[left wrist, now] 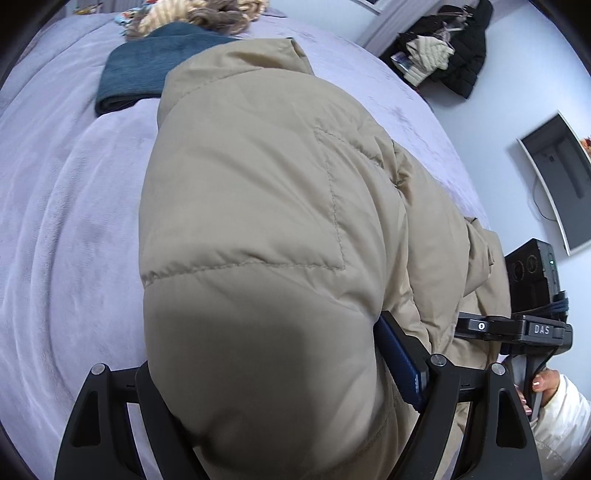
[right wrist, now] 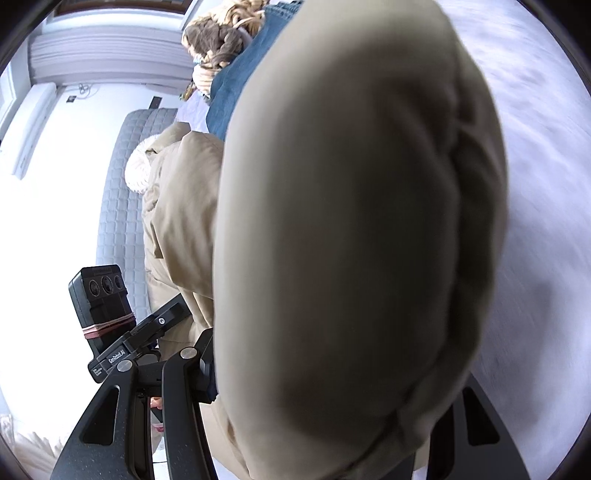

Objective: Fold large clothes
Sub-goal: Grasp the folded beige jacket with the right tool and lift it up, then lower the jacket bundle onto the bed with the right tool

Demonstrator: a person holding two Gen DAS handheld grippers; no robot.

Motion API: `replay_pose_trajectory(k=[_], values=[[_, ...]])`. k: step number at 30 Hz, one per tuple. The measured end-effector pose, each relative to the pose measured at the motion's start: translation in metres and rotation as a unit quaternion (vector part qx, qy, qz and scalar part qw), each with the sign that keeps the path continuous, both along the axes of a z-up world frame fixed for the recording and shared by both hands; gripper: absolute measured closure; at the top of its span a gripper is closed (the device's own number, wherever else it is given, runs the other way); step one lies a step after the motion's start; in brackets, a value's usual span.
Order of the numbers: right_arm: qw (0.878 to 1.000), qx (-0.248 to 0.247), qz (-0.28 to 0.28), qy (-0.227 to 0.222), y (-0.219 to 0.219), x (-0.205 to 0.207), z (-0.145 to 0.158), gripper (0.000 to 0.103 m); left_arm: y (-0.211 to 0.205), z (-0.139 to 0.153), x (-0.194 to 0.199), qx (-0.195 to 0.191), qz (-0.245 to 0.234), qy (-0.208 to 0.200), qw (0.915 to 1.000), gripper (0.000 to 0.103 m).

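A large beige puffer jacket (left wrist: 258, 206) lies on the lilac bedspread (left wrist: 66, 221) and fills both views. My left gripper (left wrist: 273, 387) is shut on a thick fold of the jacket, which bulges between its black fingers (left wrist: 402, 362) and hides the tips. My right gripper (right wrist: 325, 387) is likewise shut on a bulging fold of the same jacket (right wrist: 351, 221), tips hidden. The right gripper shows in the left wrist view (left wrist: 517, 332), close beside the jacket's right edge. The left gripper shows in the right wrist view (right wrist: 122, 354).
A folded teal garment (left wrist: 144, 66) and a striped knit pile (left wrist: 192, 14) lie at the far end of the bed. Dark and cream coats (left wrist: 447, 48) hang by the wall. A wall screen (left wrist: 557, 177) is at right. A grey quilted bed side (right wrist: 125, 192) shows.
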State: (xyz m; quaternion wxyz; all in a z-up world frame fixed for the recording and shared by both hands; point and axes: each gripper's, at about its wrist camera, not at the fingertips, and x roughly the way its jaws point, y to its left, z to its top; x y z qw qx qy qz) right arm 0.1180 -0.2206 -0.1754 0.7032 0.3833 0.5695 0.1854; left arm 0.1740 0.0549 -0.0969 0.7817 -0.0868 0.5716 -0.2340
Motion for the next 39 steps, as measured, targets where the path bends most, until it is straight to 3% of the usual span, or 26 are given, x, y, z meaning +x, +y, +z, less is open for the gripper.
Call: replay_pose_trajectory(k=[4, 6, 11, 12, 13, 17, 21, 23, 26, 29, 31, 32, 34, 36, 39], values=[[0.999, -0.025, 0.024, 0.005, 0.016, 0.031, -0.014, 0.045, 0.013, -0.029, 0.018, 0.004, 0.031, 0.019, 0.9993, 0.018], [0.999, -0.035, 0.028, 0.01, 0.029, 0.044, -0.019, 0.045, 0.016, -0.042, 0.009, 0.001, 0.036, 0.022, 0.9991, 0.017], [0.998, -0.051, 0.018, 0.026, 0.023, 0.039, -0.022, 0.039, 0.003, -0.044, 0.006, 0.024, 0.039, 0.011, 0.9989, 0.01], [0.998, -0.059, 0.016, 0.027, 0.016, 0.031, -0.017, 0.035, 0.0, -0.041, 0.006, 0.026, 0.038, 0.01, 0.9989, 0.01], [0.997, -0.069, 0.013, 0.025, 0.0, 0.008, -0.007, 0.033, 0.0, -0.041, 0.007, 0.027, 0.039, 0.011, 0.9988, 0.01], [0.993, -0.114, -0.024, 0.007, -0.029, -0.017, 0.025, 0.031, 0.001, -0.044, 0.004, 0.03, 0.042, 0.012, 0.9986, 0.009], [0.981, -0.171, -0.078, -0.052, -0.053, -0.045, 0.065, 0.031, 0.007, -0.039, -0.009, 0.045, 0.04, 0.001, 0.9982, 0.007], [0.979, -0.169, -0.079, -0.082, -0.049, -0.046, 0.082, 0.031, 0.007, -0.04, -0.008, 0.046, 0.041, 0.002, 0.9981, 0.006], [0.981, -0.168, -0.046, -0.082, -0.018, -0.01, 0.074, 0.033, 0.005, -0.039, -0.008, 0.069, 0.043, -0.004, 0.9967, 0.002], [0.982, -0.171, -0.018, -0.073, 0.007, 0.009, 0.069, 0.058, 0.004, -0.035, -0.008, 0.082, 0.043, -0.003, 0.9957, 0.002], [0.982, -0.18, -0.008, -0.054, 0.024, 0.022, 0.058, 0.088, 0.005, -0.029, -0.008, 0.097, 0.048, -0.008, 0.9941, 0.002], [0.98, -0.195, -0.004, -0.043, 0.029, 0.03, 0.051, 0.093, 0.007, -0.023, -0.009, 0.105, 0.054, -0.018, 0.9929, 0.002], [0.969, -0.245, -0.002, -0.028, 0.034, 0.032, 0.04, 0.097, 0.012, -0.004, -0.012, 0.114, 0.071, -0.064, 0.9889, 0.002], [0.966, -0.259, -0.008, -0.01, 0.027, 0.031, 0.026, 0.102, 0.015, 0.01, -0.013, 0.111, 0.08, -0.095, 0.986, 0.002], [0.965, -0.26, -0.011, 0.007, 0.017, 0.028, 0.012, 0.103, 0.007, 0.004, -0.001, 0.118, 0.073, -0.089, 0.9863, 0.002]])
